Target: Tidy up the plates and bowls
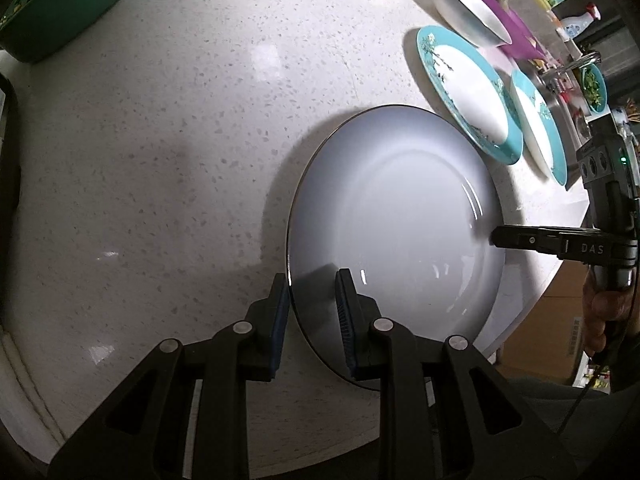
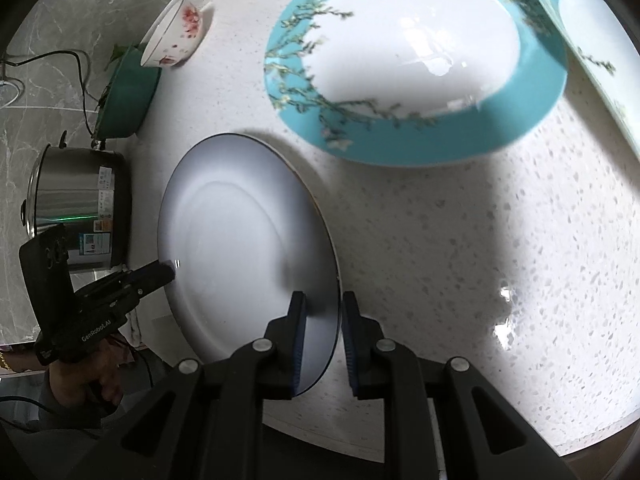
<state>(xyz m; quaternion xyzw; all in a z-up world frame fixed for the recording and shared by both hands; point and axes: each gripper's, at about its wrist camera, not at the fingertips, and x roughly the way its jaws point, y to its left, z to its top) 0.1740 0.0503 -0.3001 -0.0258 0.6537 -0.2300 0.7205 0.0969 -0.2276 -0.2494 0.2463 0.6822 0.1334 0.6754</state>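
Two claws (image 1: pixel 312 280) (image 2: pixel 322 304) straddle one white plate's (image 1: pixel 400 216) rim, not pinching; two teal plates (image 1: pixel 468 92) beyond.

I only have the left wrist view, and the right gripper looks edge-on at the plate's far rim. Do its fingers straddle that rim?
Observer: Yes. The right wrist view shows the right gripper with one pad over the face of the white plate and the other outside the rim.
Operator: Anything near my left gripper that I can't see?
Observer: A steel pot stands close beyond the left gripper.
Operator: Is the right side clamped?
Observer: Cannot tell; some plate shows between the inner pad and the rim.
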